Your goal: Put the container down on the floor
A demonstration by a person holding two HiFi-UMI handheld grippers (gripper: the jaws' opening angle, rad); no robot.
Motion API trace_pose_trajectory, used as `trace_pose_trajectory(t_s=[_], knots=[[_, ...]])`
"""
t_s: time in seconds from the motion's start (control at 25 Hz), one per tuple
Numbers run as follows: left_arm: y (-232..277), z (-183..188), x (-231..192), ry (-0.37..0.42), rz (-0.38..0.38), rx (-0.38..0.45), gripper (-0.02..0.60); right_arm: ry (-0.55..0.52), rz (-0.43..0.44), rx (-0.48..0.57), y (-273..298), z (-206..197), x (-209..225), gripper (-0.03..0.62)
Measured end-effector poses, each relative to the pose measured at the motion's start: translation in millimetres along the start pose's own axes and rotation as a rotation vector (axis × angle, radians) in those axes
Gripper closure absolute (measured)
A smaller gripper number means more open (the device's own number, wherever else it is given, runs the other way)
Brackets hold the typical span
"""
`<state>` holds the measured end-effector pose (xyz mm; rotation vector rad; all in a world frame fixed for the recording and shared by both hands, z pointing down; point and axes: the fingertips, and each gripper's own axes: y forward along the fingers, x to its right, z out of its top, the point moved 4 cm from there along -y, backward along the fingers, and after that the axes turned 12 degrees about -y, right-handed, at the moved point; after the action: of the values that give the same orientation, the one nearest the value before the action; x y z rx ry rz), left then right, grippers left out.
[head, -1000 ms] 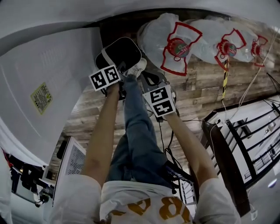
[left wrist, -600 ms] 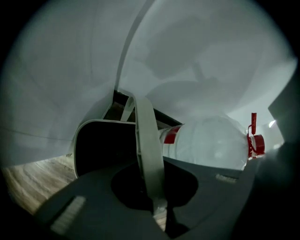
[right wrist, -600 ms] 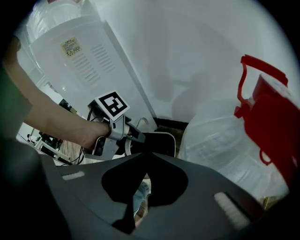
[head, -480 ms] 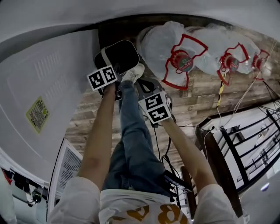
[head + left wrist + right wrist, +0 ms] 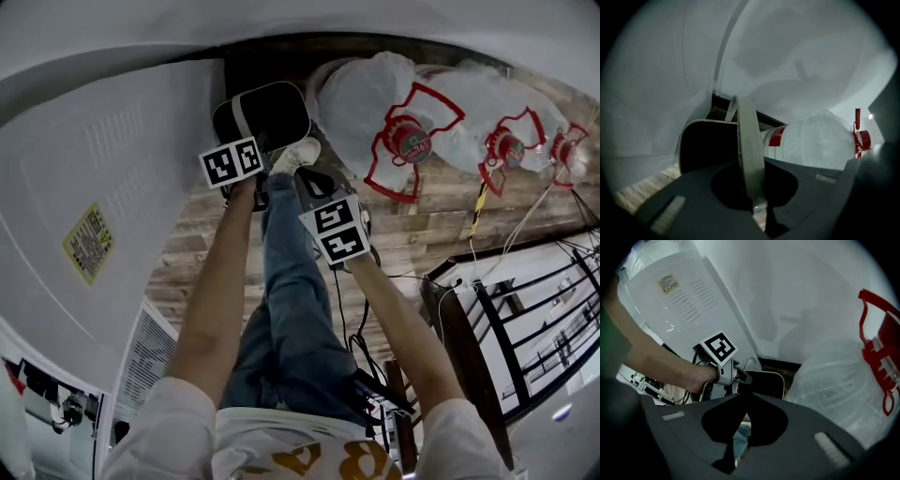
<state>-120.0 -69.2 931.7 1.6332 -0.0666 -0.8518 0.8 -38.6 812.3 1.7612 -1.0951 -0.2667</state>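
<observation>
1. Pinching the pale grey handle (image 5: 747, 140) of the container (image 5: 272, 112), the left gripper (image 5: 757, 211) has its jaws pressed tight on the strap. The strap rises from between them and arches over the container's mouth.
2. The container is a box with rounded corners. It is black inside, with a thin pale rim round the opening, and the opening faces up toward the head view.
3. It is at the far edge of the floor (image 5: 441, 216), where the boards meet the wall (image 5: 281, 19). There it sits in the corner between the white appliance (image 5: 103, 178) and the nearest water bottle (image 5: 375, 94). No view shows whether its base touches the boards.
4. The right gripper (image 5: 727, 458) has its jaws closed together with nothing between them; only blue jeans show behind. It hangs over the floor just beside the person's leg (image 5: 291, 281), near the white shoe (image 5: 298, 153) and apart from the container.
5. Three clear water bottles, each with a red cap and a red carrying handle, line the far edge of the floor to the right of the container.
6. The appliance stands along the floor's left edge and carries a yellow sticker (image 5: 87, 242) on its side.
</observation>
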Motion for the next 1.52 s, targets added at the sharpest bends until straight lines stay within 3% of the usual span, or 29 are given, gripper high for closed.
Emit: trace_pose_trajectory(t_s=[0.28, 0.48, 0.6, 0.92, 1.52], knots=[[1.2, -20.8, -15.2, 0.054, 0.085, -0.056, 0.577, 0.005, -0.008, -0.002, -5.1, -9.3, 1.2, 0.563], [0.3, -23.4, -24.2, -0.008, 0.099, -0.047, 0.530, 0.001, -0.004, -0.014, -7.6, -20.6, -6.6, 0.563], [-1.6, -21.5, -26.9, -0.025, 0.112, -0.025, 0.477, 0.002, -0.003, -0.016, -10.1, -25.2, -10.1, 0.563], [-27.6, -17.6, -37.0, 0.024, 0.224, 0.042, 0.434, 0.001, -0.028, -0.002, -24.5, -21.5, -14.1, 0.563], [-76.2, -28.8, -47.9, 0.017, 0.296, 0.123, 0.437, -0.038, -0.066, 0.063, -45.4, 12.1, -22.4, 0.563]])
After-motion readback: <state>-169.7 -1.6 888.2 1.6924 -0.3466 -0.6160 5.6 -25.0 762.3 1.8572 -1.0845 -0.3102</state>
